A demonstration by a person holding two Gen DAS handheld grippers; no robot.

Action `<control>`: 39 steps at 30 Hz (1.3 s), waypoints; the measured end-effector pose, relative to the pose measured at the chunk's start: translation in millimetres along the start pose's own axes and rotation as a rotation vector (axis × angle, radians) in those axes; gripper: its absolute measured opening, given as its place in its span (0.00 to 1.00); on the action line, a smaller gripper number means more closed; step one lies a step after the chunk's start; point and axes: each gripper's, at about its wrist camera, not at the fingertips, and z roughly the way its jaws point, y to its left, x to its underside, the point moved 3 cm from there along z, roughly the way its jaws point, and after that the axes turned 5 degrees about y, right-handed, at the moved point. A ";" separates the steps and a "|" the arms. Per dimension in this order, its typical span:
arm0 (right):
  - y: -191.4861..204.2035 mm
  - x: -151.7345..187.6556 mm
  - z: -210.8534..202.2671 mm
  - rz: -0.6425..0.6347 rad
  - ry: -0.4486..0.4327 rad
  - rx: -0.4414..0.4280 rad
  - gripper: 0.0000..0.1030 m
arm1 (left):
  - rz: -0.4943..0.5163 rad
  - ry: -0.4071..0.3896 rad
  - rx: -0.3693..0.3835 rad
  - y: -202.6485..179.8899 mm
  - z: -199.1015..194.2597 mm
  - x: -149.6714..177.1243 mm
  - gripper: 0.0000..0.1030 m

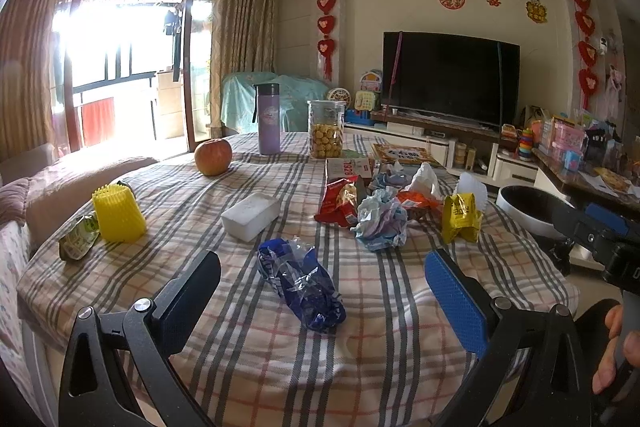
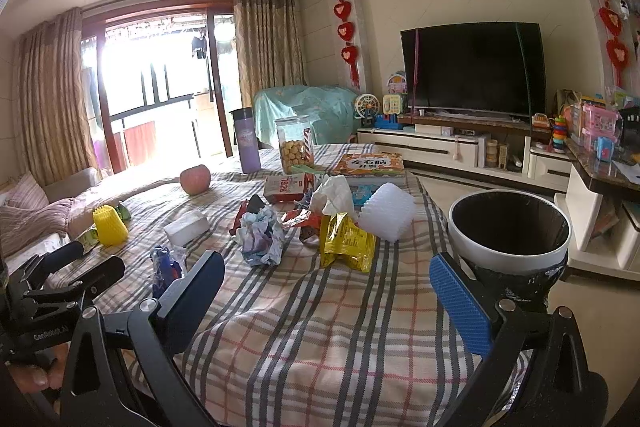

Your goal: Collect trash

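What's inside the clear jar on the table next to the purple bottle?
The clear jar holds small round golden snacks filling roughly its lower half; the upper half looks empty. What lies at the very bottom, beneath the snacks, is covered.

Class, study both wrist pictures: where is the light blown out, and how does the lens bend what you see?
Left wrist view: the balcony door glares white, washing out detail outside; the ceiling lines bow and the corners go dark. Right wrist view: the same door is overexposed, the television edges curve, and the checked tablecloth stays evenly lit and sharp.

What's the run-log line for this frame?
stage: pre-grasp | left gripper: open, blue wrapper between fingers | right gripper: open, empty | bin: beside table
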 end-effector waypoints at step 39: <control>-29.6 -0.5 119.1 0.114 0.257 -0.029 0.95 | -0.075 0.278 0.014 23.7 121.8 7.8 0.70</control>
